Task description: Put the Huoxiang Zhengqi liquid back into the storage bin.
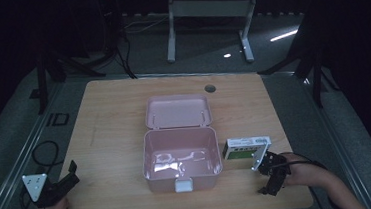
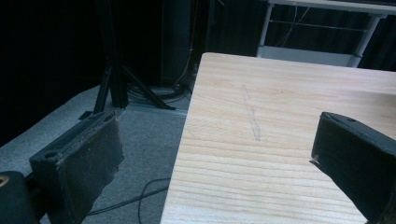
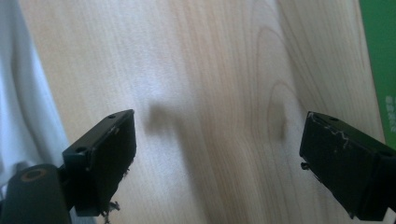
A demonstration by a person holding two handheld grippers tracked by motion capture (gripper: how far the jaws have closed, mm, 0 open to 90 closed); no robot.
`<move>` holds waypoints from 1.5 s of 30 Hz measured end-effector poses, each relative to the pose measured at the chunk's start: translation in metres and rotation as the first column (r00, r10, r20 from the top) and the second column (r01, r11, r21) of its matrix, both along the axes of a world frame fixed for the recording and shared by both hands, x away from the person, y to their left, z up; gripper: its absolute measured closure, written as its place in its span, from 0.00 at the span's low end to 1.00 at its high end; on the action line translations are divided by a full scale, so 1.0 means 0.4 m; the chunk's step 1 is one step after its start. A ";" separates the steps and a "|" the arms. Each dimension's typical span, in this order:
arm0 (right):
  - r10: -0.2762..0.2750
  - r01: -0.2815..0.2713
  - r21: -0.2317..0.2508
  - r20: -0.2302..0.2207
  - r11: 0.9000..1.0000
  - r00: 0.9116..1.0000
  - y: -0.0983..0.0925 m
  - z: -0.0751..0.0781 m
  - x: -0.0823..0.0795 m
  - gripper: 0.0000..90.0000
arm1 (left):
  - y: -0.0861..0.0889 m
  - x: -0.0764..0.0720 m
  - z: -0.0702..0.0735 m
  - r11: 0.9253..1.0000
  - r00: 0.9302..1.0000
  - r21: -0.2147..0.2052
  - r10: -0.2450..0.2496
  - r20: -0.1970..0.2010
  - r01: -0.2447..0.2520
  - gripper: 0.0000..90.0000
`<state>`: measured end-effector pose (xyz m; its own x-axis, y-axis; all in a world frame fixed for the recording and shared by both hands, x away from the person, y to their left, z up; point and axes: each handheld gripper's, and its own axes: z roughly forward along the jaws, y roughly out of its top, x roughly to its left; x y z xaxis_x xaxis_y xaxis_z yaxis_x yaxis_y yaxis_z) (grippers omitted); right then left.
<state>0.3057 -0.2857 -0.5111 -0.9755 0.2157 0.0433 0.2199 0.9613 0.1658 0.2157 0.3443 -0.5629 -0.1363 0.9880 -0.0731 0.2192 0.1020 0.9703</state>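
Spanning a dark room, wooden table [image 1: 109,120], open pink box [image 1: 180,157], both grippers' jaws wide apart, empty

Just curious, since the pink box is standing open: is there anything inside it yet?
No, in the high view the pink box shows a bare glossy bottom, and the green and white carton lies outside it on the table.

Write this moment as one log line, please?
left gripper: open, table's left edge | right gripper: open, near green-white box | pink case: lid open, empty
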 end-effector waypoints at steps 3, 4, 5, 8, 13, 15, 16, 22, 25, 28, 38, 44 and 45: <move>0.024 -0.024 -0.042 -0.011 0.999 1.000 0.020 0.014 0.001 0.12 | 0.000 0.000 0.000 1.000 1.000 -0.001 0.000 0.000 0.000 0.02; 0.024 -0.024 -0.042 -0.011 0.999 1.000 0.020 0.014 0.001 0.12 | 0.000 0.000 0.000 1.000 1.000 -0.001 0.000 0.000 0.000 0.02; 0.033 -0.033 -0.049 -0.002 0.998 0.999 0.024 0.018 0.002 0.12 | 0.001 0.000 0.000 1.000 1.000 -0.003 0.000 0.003 0.000 0.02; 0.035 -0.037 -0.064 -0.024 0.997 0.999 0.045 0.040 0.012 0.11 | 0.000 0.000 0.000 1.000 1.000 -0.004 -0.002 0.003 0.002 0.02; 0.060 -0.064 -0.109 -0.036 0.992 0.998 0.068 0.059 0.013 0.12 | 0.000 0.000 0.000 1.000 1.000 0.001 -0.005 -0.001 0.005 0.02; 0.077 -0.081 -0.109 -0.047 0.991 0.996 0.077 0.070 0.008 0.12 | 0.000 0.000 0.000 1.000 1.000 0.001 -0.006 -0.001 0.006 0.02; 0.088 -0.093 -0.098 -0.054 0.991 0.995 0.081 0.078 0.006 0.16 | 0.000 0.000 0.000 1.000 1.000 0.001 -0.006 0.000 0.006 0.02; 0.128 -0.130 -0.085 -0.037 0.988 0.991 0.095 0.126 0.002 0.15 | 0.000 0.000 0.000 1.000 1.000 0.002 -0.006 -0.001 0.006 0.02; 0.144 -0.146 -0.092 -0.029 0.985 0.989 0.099 0.154 0.002 0.15 | 0.000 0.000 0.000 1.000 1.000 0.002 -0.006 -0.002 0.006 0.02; 0.161 -0.163 -0.094 -0.031 0.982 0.987 0.102 0.186 0.006 0.16 | 0.000 0.001 0.000 1.000 1.000 0.000 -0.005 -0.002 0.005 0.02; 0.174 -0.169 -0.124 0.030 0.978 0.984 0.115 0.256 0.025 0.15 | 0.000 0.001 0.000 1.000 1.000 0.000 -0.007 -0.002 0.007 0.02; 0.155 -0.144 -0.147 0.070 0.979 0.985 0.113 0.274 0.059 0.15 | 0.001 0.001 0.000 1.000 1.000 -0.004 -0.007 -0.003 0.007 0.02; 0.158 -0.146 -0.150 0.078 0.978 0.984 0.113 0.276 0.064 0.15 | 0.001 0.001 0.000 1.000 1.000 -0.004 -0.007 -0.003 0.007 0.02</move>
<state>0.3311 -0.2406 -0.4005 -0.9959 0.0623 -0.0655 0.0601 0.9975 0.0363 0.2162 0.3446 -0.5628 -0.1292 0.9886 -0.0772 0.2224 0.1048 0.9693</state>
